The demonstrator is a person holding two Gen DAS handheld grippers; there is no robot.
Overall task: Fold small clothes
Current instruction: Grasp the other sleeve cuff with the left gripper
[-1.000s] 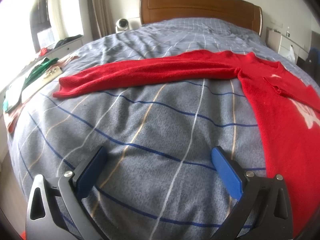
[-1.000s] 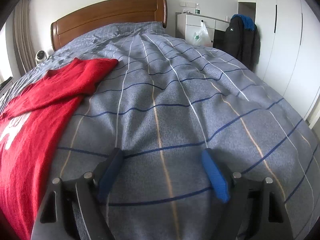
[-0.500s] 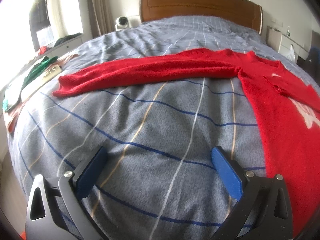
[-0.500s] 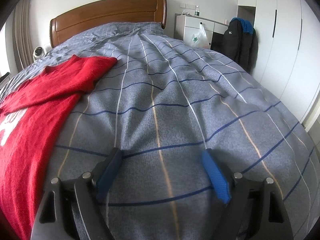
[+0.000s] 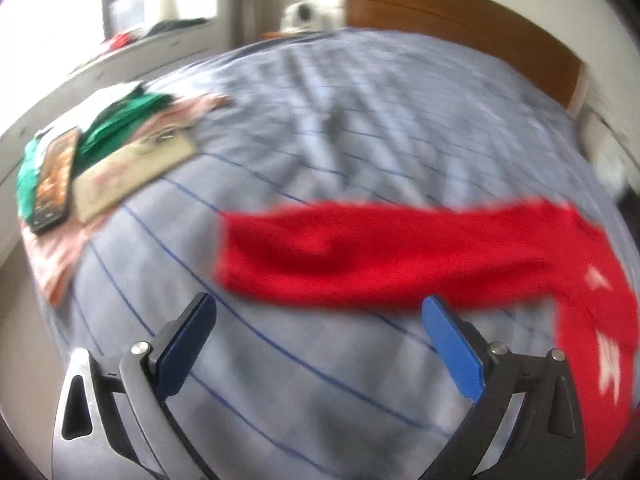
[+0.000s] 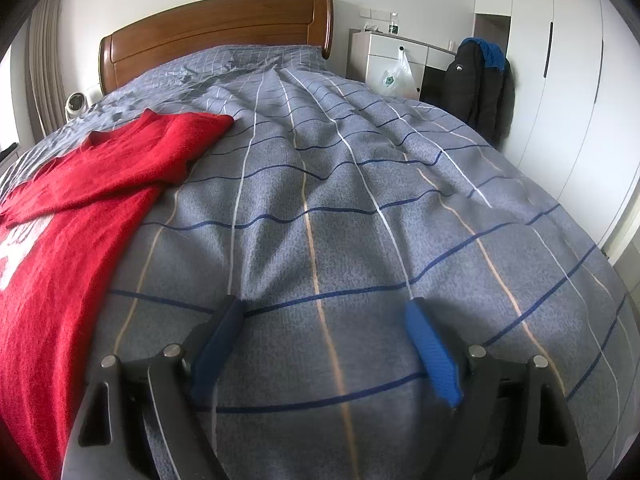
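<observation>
A red sweater (image 5: pixel 392 256) with white lettering lies flat on the grey plaid bed (image 5: pixel 320 128). In the blurred left wrist view its long sleeve stretches left, its cuff just beyond my left gripper (image 5: pixel 320 312), which is open and empty above the bedspread. In the right wrist view the sweater (image 6: pixel 80 216) lies at the left with its other sleeve folded across the chest. My right gripper (image 6: pixel 324 312) is open and empty over bare bedspread to the sweater's right.
A pile of clothes, green and pink, with a phone (image 5: pixel 54 180) on it lies at the bed's left edge. A wooden headboard (image 6: pixel 216 36) stands at the far end. A dresser (image 6: pixel 384 60), a hanging dark jacket (image 6: pixel 480 84) and white wardrobes (image 6: pixel 560 80) stand at the right.
My left gripper has swung quickly left toward the sleeve's cuff, which now lies just beyond its fingertips; the view is blurred. My right gripper has barely moved. Both stay open.
</observation>
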